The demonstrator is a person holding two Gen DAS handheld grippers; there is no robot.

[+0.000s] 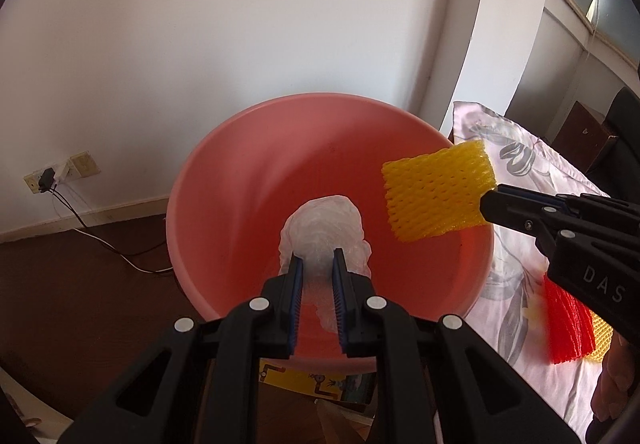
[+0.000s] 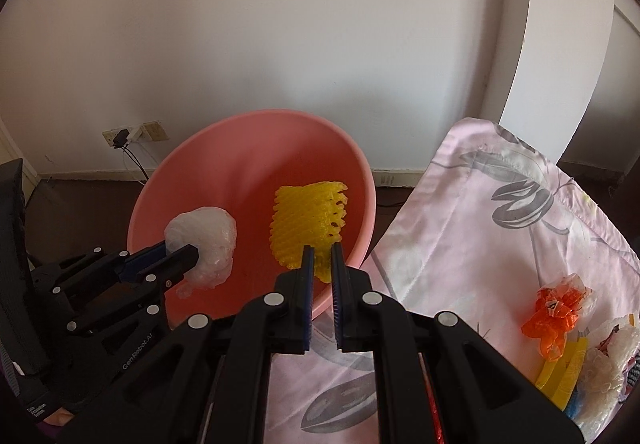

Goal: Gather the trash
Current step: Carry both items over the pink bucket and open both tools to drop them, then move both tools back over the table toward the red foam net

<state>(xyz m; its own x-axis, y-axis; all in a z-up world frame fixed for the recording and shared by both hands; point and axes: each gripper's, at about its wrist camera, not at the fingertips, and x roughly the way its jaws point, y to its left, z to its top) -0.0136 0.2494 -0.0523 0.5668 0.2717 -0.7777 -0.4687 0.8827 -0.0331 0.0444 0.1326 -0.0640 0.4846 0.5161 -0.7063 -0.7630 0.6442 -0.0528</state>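
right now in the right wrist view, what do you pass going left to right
left tongs shut on the white plastic wad → yellow foam net held over the pink basin → floral cloth → orange wrapper

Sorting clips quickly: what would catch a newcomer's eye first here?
A big pink basin fills the middle. Over it, the left gripper is shut on a crumpled clear plastic bag, and the right gripper is shut on a yellow foam net. More scraps lie on the flowered cloth to the right.
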